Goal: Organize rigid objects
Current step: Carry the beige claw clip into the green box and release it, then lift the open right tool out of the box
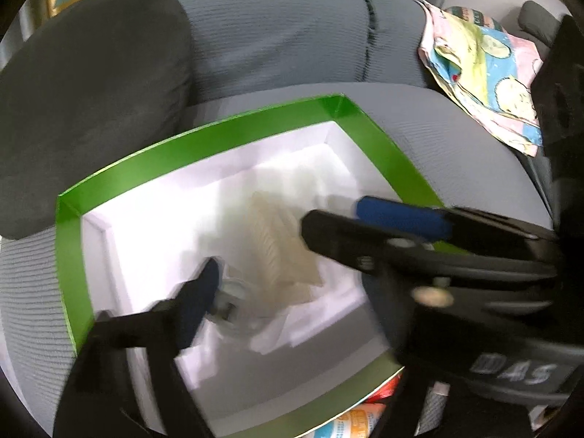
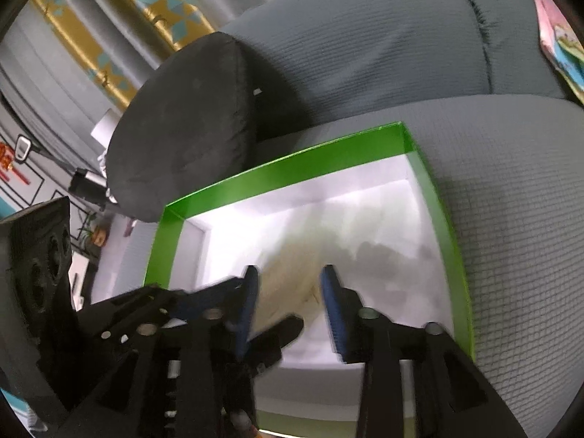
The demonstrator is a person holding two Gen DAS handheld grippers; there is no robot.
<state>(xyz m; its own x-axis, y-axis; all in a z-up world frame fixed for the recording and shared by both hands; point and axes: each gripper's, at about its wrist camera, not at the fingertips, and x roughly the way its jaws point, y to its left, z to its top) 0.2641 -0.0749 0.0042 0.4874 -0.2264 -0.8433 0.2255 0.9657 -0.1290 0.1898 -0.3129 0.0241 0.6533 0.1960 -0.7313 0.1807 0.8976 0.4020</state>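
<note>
Both claws gape empty over the green box (image 2: 292, 168), cream ribbed piece (image 1: 281, 244) lying between them.

The box (image 1: 204, 135) has a bright green rim and a white inside; a cream, ribbed piece (image 1: 277, 244) lies in it, blurred; the sofa (image 1: 284, 33) is grey with a fine ribbed weave (a small grid in the right wrist view); the cushion (image 1: 87, 84) at 10 o'clock is charcoal; the cloth (image 1: 481, 73) at 2 o'clock is pink, blue and yellow-green with cartoon faces; the curtain (image 2: 120, 18) at 11 o'clock is mustard with teal triangles; both grippers, left gripper (image 1: 292, 241) and right gripper (image 2: 290, 284), are black with blue pads.
</note>
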